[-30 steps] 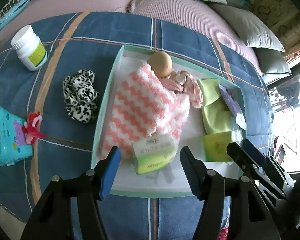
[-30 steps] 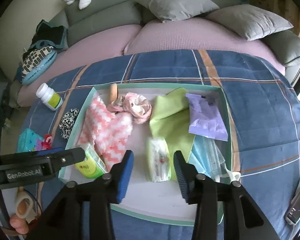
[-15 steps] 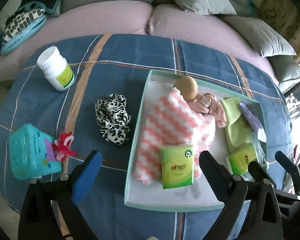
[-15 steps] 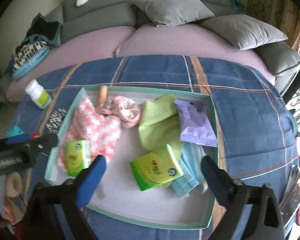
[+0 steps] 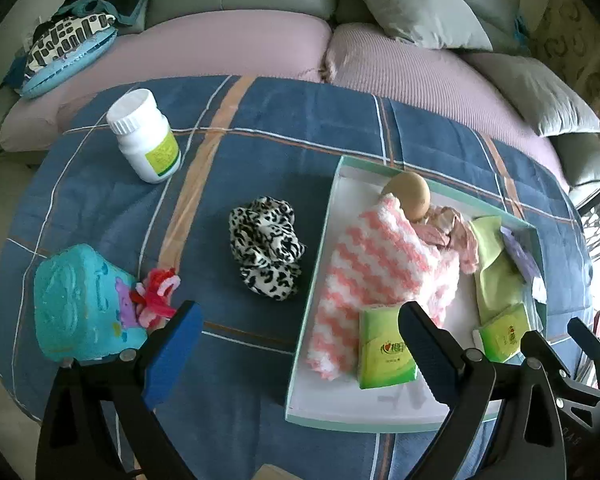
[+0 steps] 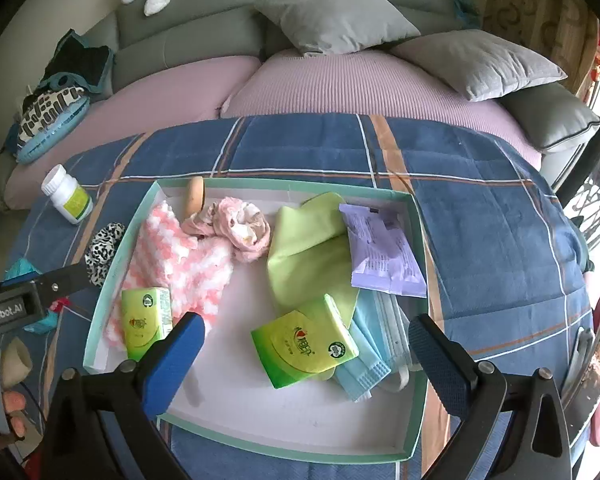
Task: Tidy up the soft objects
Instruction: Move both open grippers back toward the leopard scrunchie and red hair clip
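Observation:
My left gripper (image 5: 298,320) is open and empty above the near left rim of the white tray (image 5: 340,392). A green tissue pack (image 5: 384,344) lies just beyond its right finger, on a pink-and-white knitted cloth (image 5: 380,256). A leopard-print scrunchie (image 5: 266,252) lies on the blue blanket left of the tray. My right gripper (image 6: 306,328) is open over the tray (image 6: 260,400), and a second tissue pack (image 6: 304,344) lies free between its fingers, resting on blue face masks (image 6: 376,344) and a green cloth (image 6: 312,248). A pink scrunchie (image 6: 244,228) sits further back.
A purple packet (image 6: 384,252) and a beige egg-shaped sponge (image 5: 410,196) are also in the tray. On the blanket stand a white bottle (image 5: 146,136) and a teal toy box (image 5: 80,304) with a red-pink trinket (image 5: 156,292). Cushions and a sofa lie behind.
Both grippers opened wide and let go of their tissue packs, which now lie in the tray. The left gripper drew back and leftward, bringing the scrunchie and bottle nearer the centre.

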The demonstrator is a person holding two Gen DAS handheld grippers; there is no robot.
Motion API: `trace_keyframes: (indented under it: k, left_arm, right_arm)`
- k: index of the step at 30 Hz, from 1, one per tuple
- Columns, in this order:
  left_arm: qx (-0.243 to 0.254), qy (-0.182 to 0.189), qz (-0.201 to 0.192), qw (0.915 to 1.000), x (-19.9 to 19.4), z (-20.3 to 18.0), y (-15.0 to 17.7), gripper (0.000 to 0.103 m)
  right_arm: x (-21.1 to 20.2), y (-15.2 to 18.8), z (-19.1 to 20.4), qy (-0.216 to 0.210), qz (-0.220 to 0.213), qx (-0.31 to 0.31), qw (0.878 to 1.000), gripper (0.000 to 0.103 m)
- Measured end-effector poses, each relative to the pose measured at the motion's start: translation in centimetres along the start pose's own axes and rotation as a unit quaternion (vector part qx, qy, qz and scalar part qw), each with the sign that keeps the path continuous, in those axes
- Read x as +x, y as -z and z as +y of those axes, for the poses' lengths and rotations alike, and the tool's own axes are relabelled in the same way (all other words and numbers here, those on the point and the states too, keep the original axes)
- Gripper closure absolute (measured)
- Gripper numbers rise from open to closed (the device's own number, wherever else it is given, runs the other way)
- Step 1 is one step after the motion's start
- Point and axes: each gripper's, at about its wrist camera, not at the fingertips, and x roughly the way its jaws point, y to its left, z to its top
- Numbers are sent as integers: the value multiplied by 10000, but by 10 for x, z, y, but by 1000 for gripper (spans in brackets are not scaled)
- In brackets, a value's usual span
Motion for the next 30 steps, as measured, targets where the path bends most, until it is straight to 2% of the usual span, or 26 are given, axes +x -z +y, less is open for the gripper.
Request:
trace_keyframes:
  k: [10, 15, 23, 30]
  left_arm:
    - [-72, 117, -278, 9995, -26, 18, -6, 5]
    - [-34, -22, -381, 9993, -42, 32, -8, 5]
    - [-139, -118, -479, 9987, -61, 67, -11, 5]
    - [-478, -156, -642, 9967, -76, 106, -16, 5]
  right_arm:
    - [-4, -1, 10, 85, 23, -166, 9998, 0]
    - [-5, -2, 11, 68, 177, -27, 9998, 0]
    - [-9, -4, 21, 92, 200, -7, 9998, 0]
    - [-8, -4, 37, 39, 225, -124, 9997, 0]
